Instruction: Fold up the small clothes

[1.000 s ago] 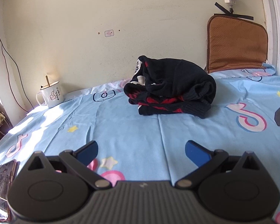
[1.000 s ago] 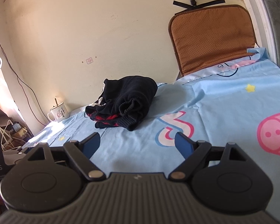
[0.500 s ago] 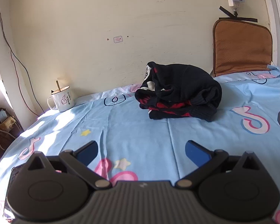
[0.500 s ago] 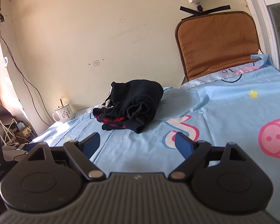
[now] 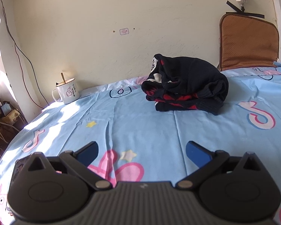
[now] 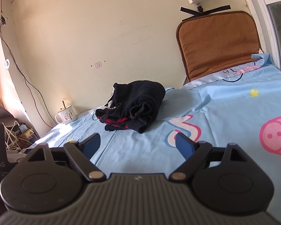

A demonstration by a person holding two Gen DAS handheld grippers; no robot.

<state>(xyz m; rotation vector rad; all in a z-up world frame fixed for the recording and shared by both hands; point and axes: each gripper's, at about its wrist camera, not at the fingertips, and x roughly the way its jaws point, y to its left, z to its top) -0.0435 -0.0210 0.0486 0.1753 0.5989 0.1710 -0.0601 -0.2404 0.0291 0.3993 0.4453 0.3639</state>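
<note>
your left gripper [image 5: 142,152] hovers over the near part of the blue cartoon sheet [image 5: 140,127], its 2 blue fingers [image 5: 88,152] spread wide and holding nothing. your right gripper [image 6: 137,143] is the same, fingers wide apart and empty above the sheet. the black and red garment [image 5: 186,86] lies in a folded bundle on the far side of the bed, near the wall, well apart from both grippers. a white mug [image 5: 66,91] stands at the far left by the wall. a brown cushion [image 5: 248,42] leans upright at the far right. a phone [image 5: 18,168] lies at the near left edge.
</note>
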